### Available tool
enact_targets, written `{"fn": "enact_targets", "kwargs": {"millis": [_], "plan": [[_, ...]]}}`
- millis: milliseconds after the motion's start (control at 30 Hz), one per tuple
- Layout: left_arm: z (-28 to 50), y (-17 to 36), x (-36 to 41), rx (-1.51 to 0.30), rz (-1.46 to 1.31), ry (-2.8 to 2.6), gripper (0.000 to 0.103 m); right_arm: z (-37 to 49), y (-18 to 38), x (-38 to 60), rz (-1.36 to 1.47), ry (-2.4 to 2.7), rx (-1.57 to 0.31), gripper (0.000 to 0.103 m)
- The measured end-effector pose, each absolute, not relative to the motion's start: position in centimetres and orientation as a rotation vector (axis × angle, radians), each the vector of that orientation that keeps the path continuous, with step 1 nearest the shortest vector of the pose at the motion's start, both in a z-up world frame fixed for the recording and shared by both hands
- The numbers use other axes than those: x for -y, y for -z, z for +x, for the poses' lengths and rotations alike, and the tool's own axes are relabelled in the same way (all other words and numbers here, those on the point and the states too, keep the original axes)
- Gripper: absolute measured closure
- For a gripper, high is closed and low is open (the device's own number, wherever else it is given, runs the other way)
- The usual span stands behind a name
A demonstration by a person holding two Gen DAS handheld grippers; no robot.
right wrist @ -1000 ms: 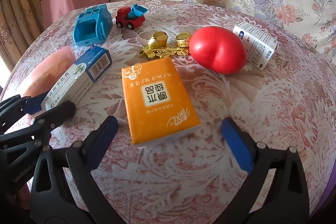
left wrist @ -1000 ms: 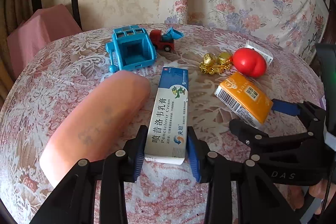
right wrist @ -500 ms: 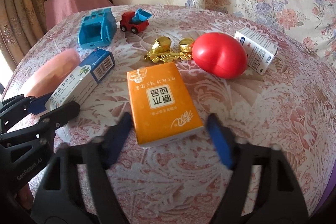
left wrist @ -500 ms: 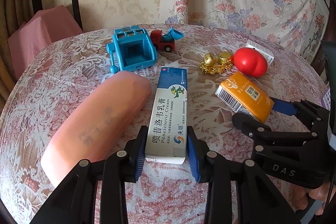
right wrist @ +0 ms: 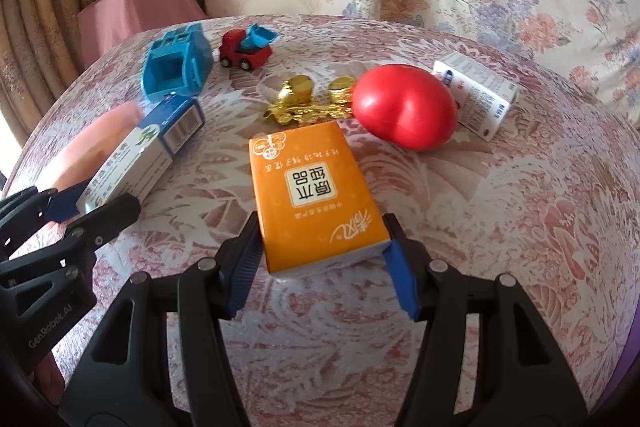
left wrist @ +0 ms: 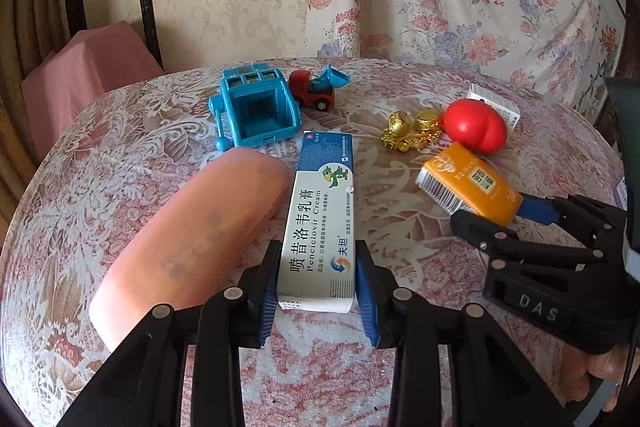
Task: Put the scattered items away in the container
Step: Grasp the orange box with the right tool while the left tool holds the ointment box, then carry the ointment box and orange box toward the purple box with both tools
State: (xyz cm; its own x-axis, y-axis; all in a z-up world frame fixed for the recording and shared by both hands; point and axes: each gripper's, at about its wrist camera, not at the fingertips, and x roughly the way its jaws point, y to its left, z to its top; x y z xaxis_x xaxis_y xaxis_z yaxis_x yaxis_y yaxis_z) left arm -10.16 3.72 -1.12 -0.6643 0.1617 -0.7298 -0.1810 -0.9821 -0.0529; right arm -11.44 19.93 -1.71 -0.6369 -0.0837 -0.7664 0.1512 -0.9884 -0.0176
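Note:
My left gripper (left wrist: pixel 316 291) is shut on the near end of a white and blue cream box (left wrist: pixel 320 219) lying on the round table. My right gripper (right wrist: pixel 322 263) is shut on the near end of an orange tissue pack (right wrist: pixel 312 187), also seen in the left wrist view (left wrist: pixel 468 183). A blue toy container (left wrist: pixel 256 111) (right wrist: pixel 176 67) sits at the far side. A red toy truck (right wrist: pixel 246 47), a gold ornament (right wrist: pixel 310 99), a red heart-shaped toy (right wrist: pixel 404 107) and a small white box (right wrist: pixel 476 95) lie scattered.
A long peach case (left wrist: pixel 192 239) lies just left of the cream box. The table wears a floral cloth (right wrist: pixel 500 207). A pink covered seat (left wrist: pixel 84 67) stands behind at left. Floral curtains hang behind.
My right gripper has closed from wide open onto the orange tissue pack. My left gripper stays shut on the cream box, nearly still.

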Motion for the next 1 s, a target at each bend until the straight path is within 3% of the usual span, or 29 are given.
{"fn": "enact_targets", "kwargs": {"millis": [1000], "plan": [[-6.6,-0.6,-5.0,-0.047,-1.158,-2.697,0.069,-6.4,-0.9,-22.7,1.244,2.828,0.034,0.042]]}}
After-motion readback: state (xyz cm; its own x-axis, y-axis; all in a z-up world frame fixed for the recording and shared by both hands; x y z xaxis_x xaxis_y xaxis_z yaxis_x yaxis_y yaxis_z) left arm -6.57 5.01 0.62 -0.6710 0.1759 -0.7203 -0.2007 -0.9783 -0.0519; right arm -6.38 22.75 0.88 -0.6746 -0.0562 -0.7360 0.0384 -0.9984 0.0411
